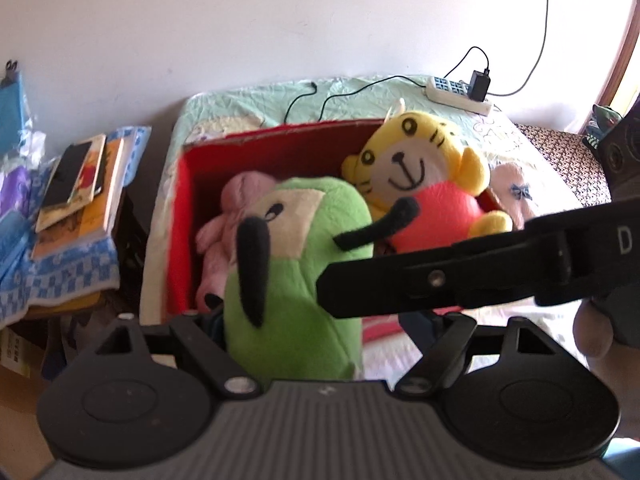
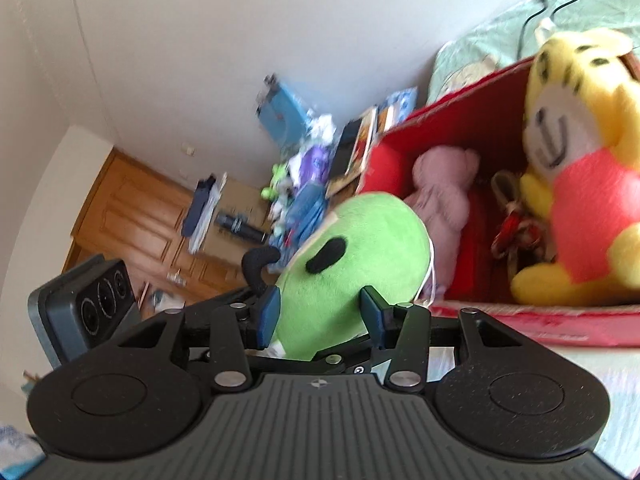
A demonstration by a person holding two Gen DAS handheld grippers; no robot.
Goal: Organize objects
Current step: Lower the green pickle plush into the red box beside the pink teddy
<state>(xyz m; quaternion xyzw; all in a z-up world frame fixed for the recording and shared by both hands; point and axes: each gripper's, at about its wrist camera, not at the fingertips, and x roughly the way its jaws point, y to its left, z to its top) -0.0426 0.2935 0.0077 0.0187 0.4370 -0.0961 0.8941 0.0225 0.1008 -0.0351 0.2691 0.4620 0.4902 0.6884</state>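
A green plush toy (image 1: 296,280) with black antennae hangs at the near edge of a red box (image 1: 280,140). My right gripper (image 2: 322,314) is shut on the green plush toy (image 2: 352,256), its blue pads (image 2: 269,312) pressing both sides. One right finger (image 1: 440,280) crosses in front of the toy. My left gripper (image 1: 320,320) straddles the toy's base, but its fingertips are mostly hidden, so its hold is unclear. Inside the box (image 2: 460,120) lie a pink plush (image 1: 240,192) and a yellow tiger plush (image 1: 416,168) in a red shirt.
The box sits on a bed with a pale green quilt (image 1: 360,92). A power strip (image 1: 456,94) with cables lies at the bed's far side. A pale pink toy (image 1: 512,192) rests right of the box. Stacked books (image 1: 80,184) stand left of the bed.
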